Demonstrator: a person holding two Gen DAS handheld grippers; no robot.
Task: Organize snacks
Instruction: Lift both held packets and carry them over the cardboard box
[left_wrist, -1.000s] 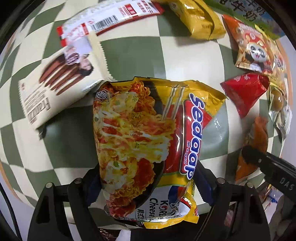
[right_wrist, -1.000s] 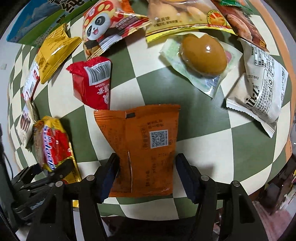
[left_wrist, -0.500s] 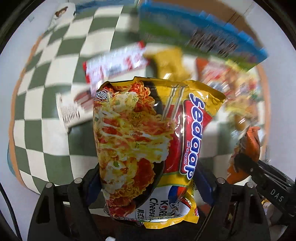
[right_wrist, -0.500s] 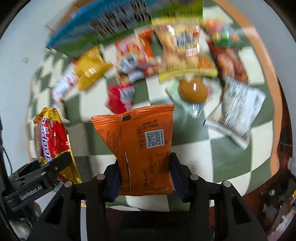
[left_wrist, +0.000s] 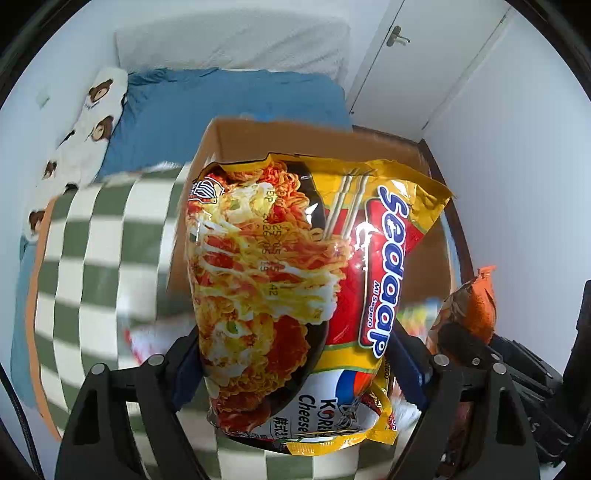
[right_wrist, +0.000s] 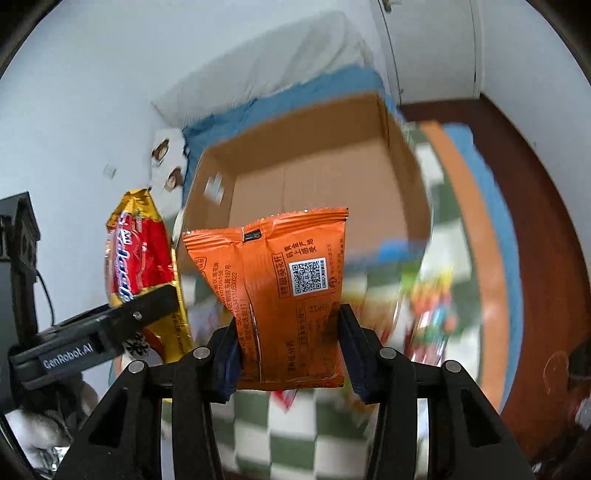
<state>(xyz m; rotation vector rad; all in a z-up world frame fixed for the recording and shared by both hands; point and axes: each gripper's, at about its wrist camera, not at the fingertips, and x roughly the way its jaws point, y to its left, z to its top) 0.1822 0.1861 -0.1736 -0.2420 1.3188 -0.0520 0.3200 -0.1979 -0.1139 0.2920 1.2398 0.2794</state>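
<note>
Left tool (left_wrist: 295, 363) grips noodle packet (left_wrist: 295, 280) before cardboard box (left_wrist: 236, 142).

Below me is a table with a green and white checked cloth (left_wrist: 92, 266) that has an orange edge. 1 open brown cardboard box (right_wrist: 314, 173) sits on the cloth at its far end. Some bright snack packs (right_wrist: 428, 302) lie on the cloth near the box, too blurry to name. Behind the table is a blue bed (left_wrist: 221, 99).
</note>
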